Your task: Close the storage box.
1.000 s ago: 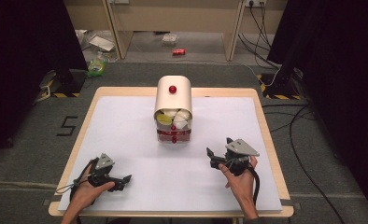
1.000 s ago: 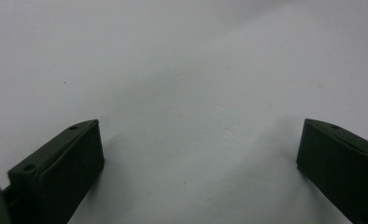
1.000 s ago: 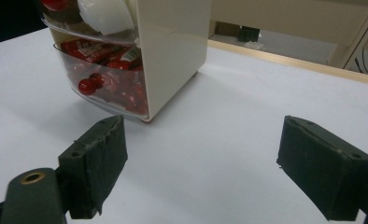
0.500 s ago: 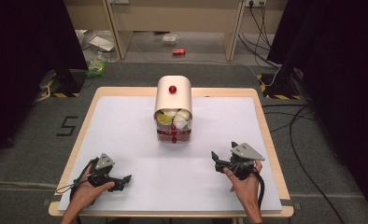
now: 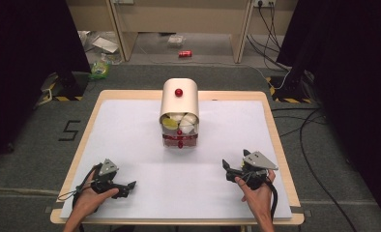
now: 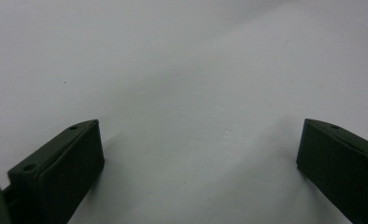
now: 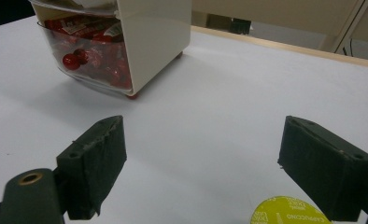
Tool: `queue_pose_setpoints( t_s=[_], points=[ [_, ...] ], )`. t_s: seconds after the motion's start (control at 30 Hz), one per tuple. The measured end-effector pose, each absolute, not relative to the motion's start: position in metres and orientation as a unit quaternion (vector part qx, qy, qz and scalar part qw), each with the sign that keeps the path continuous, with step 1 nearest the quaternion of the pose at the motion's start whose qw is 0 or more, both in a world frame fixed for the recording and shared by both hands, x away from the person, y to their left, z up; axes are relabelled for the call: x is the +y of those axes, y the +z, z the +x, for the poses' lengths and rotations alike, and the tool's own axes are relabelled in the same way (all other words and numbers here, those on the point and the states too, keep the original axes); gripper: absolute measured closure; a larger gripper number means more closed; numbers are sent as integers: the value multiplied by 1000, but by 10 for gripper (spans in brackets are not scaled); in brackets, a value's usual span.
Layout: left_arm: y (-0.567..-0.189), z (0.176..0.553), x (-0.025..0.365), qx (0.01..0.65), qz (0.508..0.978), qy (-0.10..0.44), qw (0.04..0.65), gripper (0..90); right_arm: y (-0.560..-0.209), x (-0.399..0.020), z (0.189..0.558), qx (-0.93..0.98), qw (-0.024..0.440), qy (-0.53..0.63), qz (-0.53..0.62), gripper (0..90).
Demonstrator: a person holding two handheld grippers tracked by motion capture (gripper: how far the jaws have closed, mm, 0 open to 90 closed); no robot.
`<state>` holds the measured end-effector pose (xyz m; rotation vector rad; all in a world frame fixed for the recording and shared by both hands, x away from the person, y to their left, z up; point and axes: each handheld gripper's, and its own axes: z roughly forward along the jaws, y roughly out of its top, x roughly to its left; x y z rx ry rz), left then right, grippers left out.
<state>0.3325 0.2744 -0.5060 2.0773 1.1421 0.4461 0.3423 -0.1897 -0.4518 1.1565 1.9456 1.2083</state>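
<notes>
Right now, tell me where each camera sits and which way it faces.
High view: above the person's side, looking forward and down on the table; both hands, left gripper, right gripper.
Left gripper view: rides the left gripper, facing bare white tabletop between its open jaws.
Right gripper view: rides the right gripper, facing the cream dispenser; yellow-green capsule below.
Shared: the dispenser, high and right gripper views.

Even overhead light falls on the white table sheet (image 5: 145, 130) in the high view, which is bright at the frame's centre while both upper corners sink into near-black, and the whole picture is soft and slightly grainy. In the left gripper view the white surface reads dim grey, with faint soft shadows beside the blurred black jaws. The right gripper view is brighter: the cream rounded-top dispenser box (image 7: 149, 32) casts a soft shadow toward the lower left, and the yellow-green round capsule lid (image 7: 289, 212) at the bottom edge is out of focus.
</notes>
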Motion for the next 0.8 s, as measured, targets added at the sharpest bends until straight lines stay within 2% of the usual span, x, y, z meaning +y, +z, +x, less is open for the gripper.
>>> queue_pose_setpoints(
  t_s=[0.8],
  points=[
    [-506,332,274,442,805,173,356,0,-458,-204,327,730,292,437,437,152]
  ],
)
